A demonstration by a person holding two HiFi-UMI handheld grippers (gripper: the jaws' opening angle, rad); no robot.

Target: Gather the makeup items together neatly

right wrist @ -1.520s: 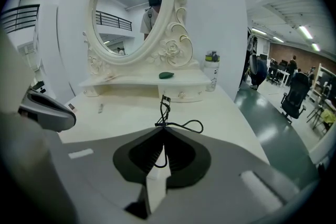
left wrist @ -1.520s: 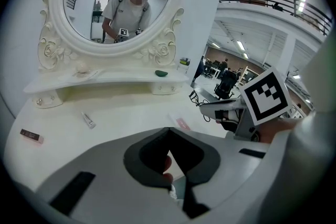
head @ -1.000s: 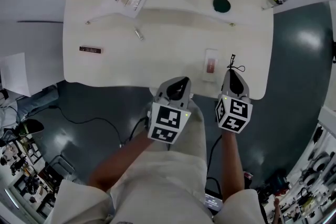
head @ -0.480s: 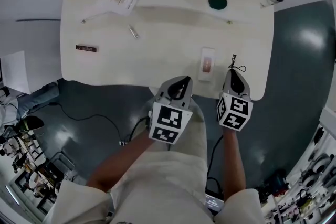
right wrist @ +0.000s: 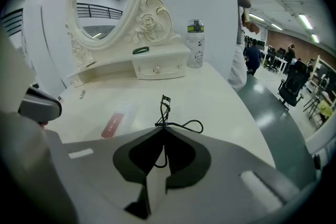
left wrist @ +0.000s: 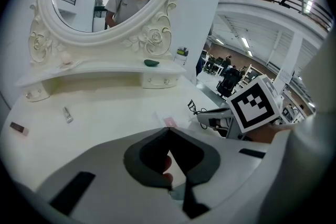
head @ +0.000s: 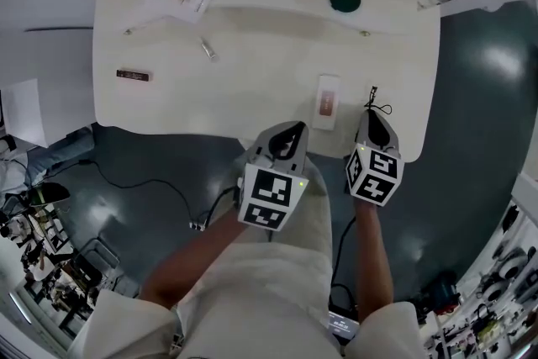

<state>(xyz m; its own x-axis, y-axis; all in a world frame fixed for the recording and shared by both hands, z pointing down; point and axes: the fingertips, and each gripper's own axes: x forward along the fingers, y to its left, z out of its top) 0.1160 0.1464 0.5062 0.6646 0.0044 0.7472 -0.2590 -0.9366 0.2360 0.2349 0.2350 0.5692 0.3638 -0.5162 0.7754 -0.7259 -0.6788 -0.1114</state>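
While the left hand-held gripper (head: 293, 131) and right hand-held gripper (head: 372, 117) hang shut and empty, gathering only starts; the right one must open over the eyelash curler (head: 374, 100) just ahead.

No word or number could be read anywhere. The only clear signs were black-and-white square markers. One set stood on the white cube (head: 271, 197) of the left gripper (head: 293, 130), another on the matching cube (head: 374, 176) of the right gripper (head: 372, 115). The flat white packet (head: 327, 99) bore a red label with print too small to read. The slim dark stick (head: 133, 75) carried pale lettering, equally illegible.
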